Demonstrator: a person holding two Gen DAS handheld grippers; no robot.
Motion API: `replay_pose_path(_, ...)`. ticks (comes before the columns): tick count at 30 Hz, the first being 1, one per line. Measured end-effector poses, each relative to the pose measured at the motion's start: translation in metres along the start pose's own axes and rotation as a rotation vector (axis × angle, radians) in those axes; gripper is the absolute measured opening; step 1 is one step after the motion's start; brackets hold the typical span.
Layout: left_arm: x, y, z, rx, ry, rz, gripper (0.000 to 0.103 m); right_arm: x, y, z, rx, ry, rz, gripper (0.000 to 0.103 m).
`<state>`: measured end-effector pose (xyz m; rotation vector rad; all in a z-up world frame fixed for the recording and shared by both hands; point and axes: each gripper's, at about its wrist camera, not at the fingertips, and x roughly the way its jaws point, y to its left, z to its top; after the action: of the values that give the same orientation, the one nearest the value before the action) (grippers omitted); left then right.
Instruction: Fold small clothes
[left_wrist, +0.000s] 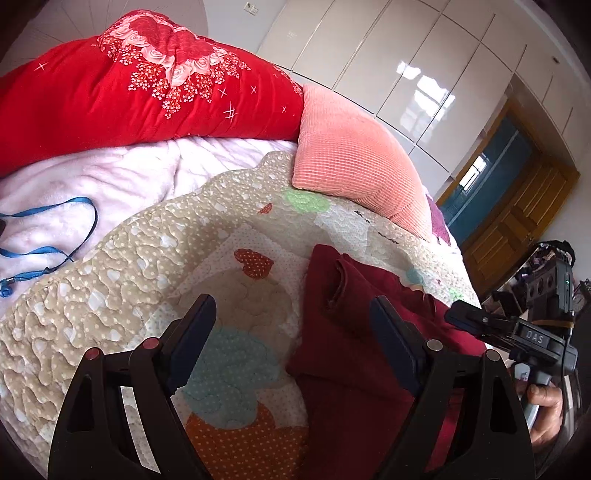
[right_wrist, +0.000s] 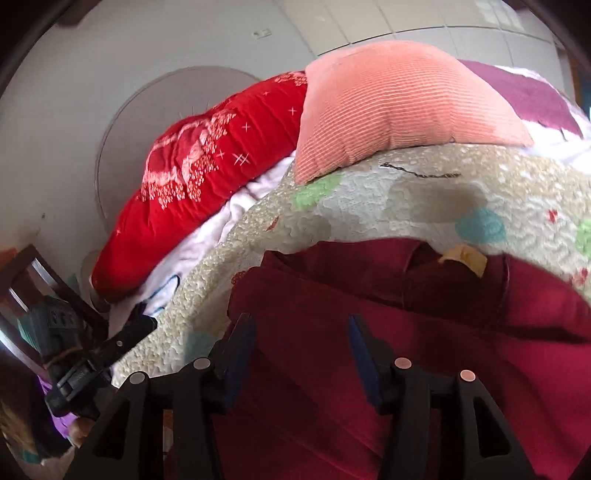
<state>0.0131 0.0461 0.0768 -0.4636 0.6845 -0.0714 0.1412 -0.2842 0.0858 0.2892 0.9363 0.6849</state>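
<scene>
Maroon garment (right_wrist: 369, 369) seemingly beneath open right jaws

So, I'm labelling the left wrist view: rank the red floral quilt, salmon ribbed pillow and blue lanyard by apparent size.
1. Red floral quilt, largest.
2. Salmon ribbed pillow.
3. Blue lanyard, smallest, a thin strap.
</scene>
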Motion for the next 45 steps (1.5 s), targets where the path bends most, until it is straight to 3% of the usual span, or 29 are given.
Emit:
replay_pose_path(2,0.008,-0.006,0.001,0.034,0.016,0.014,0.085,-0.031,-0.008,-0.011,-0.004,-0.044,-0.057,0.051)
replay_pose_path(5,0.027,-0.014,0.002,0.071,0.055,0.032,0.085,-0.084,-0.034,-0.026,-0.005,-0.135,-0.221,0.051)
replay_pose_path(9,0.054,-0.029,0.003,0.103,0.079,0.046,0.085,-0.124,-0.091,-0.038,0.132,-0.182,-0.478,0.067)
replay_pose_path(11,0.069,-0.038,0.002,0.114,0.098,0.039,0.085,-0.123,-0.116,-0.044,0.223,-0.149,-0.487,0.067)
replay_pose_path(14,0.087,-0.053,-0.003,0.141,0.154,0.014,0.085,-0.102,-0.138,-0.052,0.266,-0.106,-0.419,0.066)
replay_pose_path(15,0.09,-0.057,-0.004,0.162,0.161,0.011,0.081,-0.094,-0.141,-0.052,0.261,-0.084,-0.419,0.052)
replay_pose_path(17,0.093,-0.068,-0.008,0.219,0.193,0.02,0.05,-0.086,-0.137,-0.049,0.193,-0.08,-0.497,0.022)
replay_pose_path(19,0.088,-0.074,-0.013,0.264,0.191,0.046,0.05,-0.088,-0.126,-0.046,0.083,-0.12,-0.625,0.015)
replay_pose_path(21,0.086,-0.074,-0.018,0.293,0.179,0.076,0.05,-0.084,-0.137,-0.045,0.069,-0.101,-0.757,0.014)
replay_pose_path(22,0.09,-0.072,-0.02,0.297,0.198,0.09,0.05,-0.084,-0.146,-0.047,0.109,-0.083,-0.737,0.014)
replay_pose_path(24,0.095,-0.065,-0.023,0.275,0.225,0.092,0.05,-0.101,-0.149,-0.051,0.198,-0.118,-0.607,0.014)
replay_pose_path(25,0.094,-0.064,-0.023,0.268,0.217,0.085,0.05,-0.11,-0.139,-0.054,0.185,-0.148,-0.53,0.014)
replay_pose_path(27,0.093,-0.065,-0.023,0.27,0.211,0.088,0.05,-0.116,-0.11,-0.057,0.108,-0.139,-0.456,0.014)
replay_pose_path(30,0.094,-0.067,-0.024,0.265,0.208,0.103,0.05,-0.104,-0.081,-0.071,0.019,-0.042,-0.422,0.014)
replay_pose_path(32,0.092,-0.067,-0.025,0.27,0.205,0.104,0.05,-0.09,-0.08,-0.093,0.003,0.064,-0.471,0.014)
replay_pose_path(33,0.091,-0.067,-0.025,0.273,0.207,0.1,0.05,-0.088,-0.082,-0.106,-0.008,0.077,-0.476,0.014)
replay_pose_path(38,0.079,-0.063,-0.023,0.259,0.219,0.106,0.051,-0.124,-0.082,-0.121,0.084,-0.009,-0.418,0.015)
replay_pose_path(40,0.069,-0.063,-0.021,0.248,0.195,0.102,0.05,-0.133,-0.079,-0.115,0.084,-0.045,-0.453,0.019)
replay_pose_path(41,0.064,-0.064,-0.02,0.25,0.176,0.103,0.05,-0.134,-0.08,-0.111,0.093,-0.059,-0.472,0.029)
replay_pose_path(42,0.061,-0.066,-0.02,0.254,0.159,0.108,0.051,-0.134,-0.083,-0.105,0.113,-0.08,-0.487,0.048)
replay_pose_path(43,0.059,-0.067,-0.02,0.259,0.149,0.113,0.051,-0.133,-0.087,-0.1,0.14,-0.107,-0.499,0.056)
replay_pose_path(45,0.061,-0.07,-0.021,0.267,0.159,0.118,0.051,-0.124,-0.099,-0.089,0.19,-0.115,-0.524,0.059)
